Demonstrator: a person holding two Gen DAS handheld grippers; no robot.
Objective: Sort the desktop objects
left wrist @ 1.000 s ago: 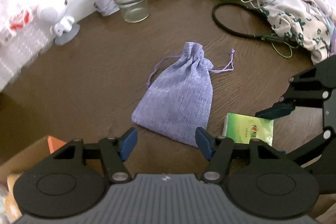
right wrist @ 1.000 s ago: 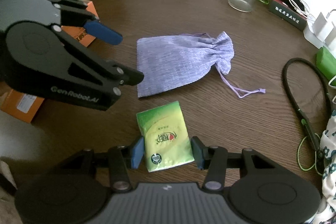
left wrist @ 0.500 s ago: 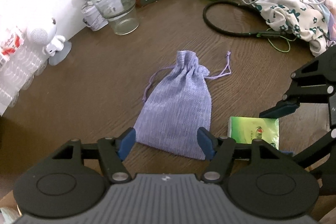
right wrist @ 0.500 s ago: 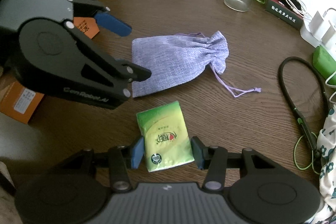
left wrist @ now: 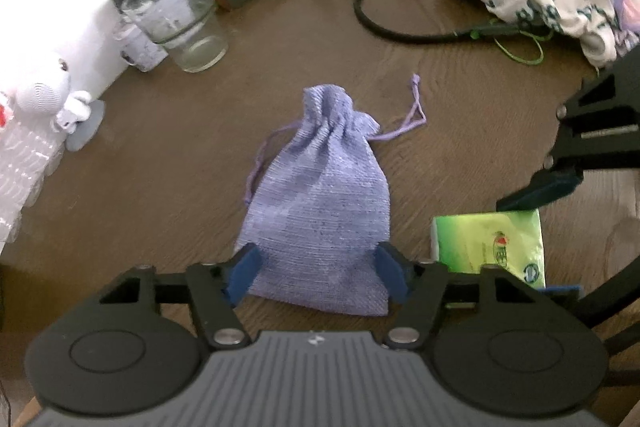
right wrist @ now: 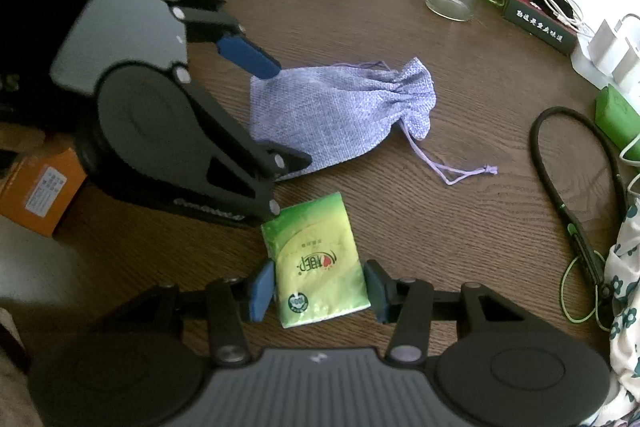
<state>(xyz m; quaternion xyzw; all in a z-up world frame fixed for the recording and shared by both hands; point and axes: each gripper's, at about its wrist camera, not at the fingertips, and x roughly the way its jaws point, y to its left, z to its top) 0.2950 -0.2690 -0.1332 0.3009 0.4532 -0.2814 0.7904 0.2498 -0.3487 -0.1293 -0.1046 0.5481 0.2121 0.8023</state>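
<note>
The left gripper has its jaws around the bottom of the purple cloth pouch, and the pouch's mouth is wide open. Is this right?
Not quite. In the left wrist view, the purple drawstring cloth pouch has its mouth cinched shut. The left gripper does have open jaws around its bottom.

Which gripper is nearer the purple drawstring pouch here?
Left. The left gripper straddles the bottom end of the purple pouch, fingers open on either side. The right gripper sits beside it, open around the green tissue pack.
</note>
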